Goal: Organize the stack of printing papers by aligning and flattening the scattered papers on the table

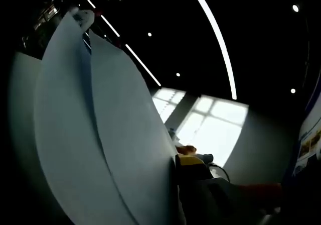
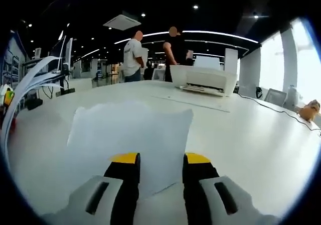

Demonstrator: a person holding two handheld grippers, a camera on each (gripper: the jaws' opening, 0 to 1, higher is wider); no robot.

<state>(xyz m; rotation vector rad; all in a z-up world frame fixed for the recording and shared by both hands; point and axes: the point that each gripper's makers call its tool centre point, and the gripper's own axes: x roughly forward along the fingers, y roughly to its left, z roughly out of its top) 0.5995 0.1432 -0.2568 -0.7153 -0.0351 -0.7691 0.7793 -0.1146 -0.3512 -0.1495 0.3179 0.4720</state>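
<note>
Several white paper sheets (image 1: 100,134) stand upright and bowed in the left gripper view, against the dark ceiling. They cover the left jaw; the yellow-tipped right jaw presses against their edge. My left gripper (image 1: 160,160) looks shut on them. The same curved sheets (image 2: 22,89) rise at the left edge of the right gripper view. One more white sheet (image 2: 130,129) lies slightly rumpled on the white table (image 2: 251,134). My right gripper (image 2: 160,158) hovers over its near edge, jaws a little apart, with the sheet's edge showing in the gap.
A white printer (image 2: 205,79) sits at the table's far side, with two people (image 2: 133,54) standing behind it. A thin cable (image 2: 273,108) runs across the right of the table toward a small brown toy (image 2: 308,109). Monitors and stands (image 2: 62,59) line the far left.
</note>
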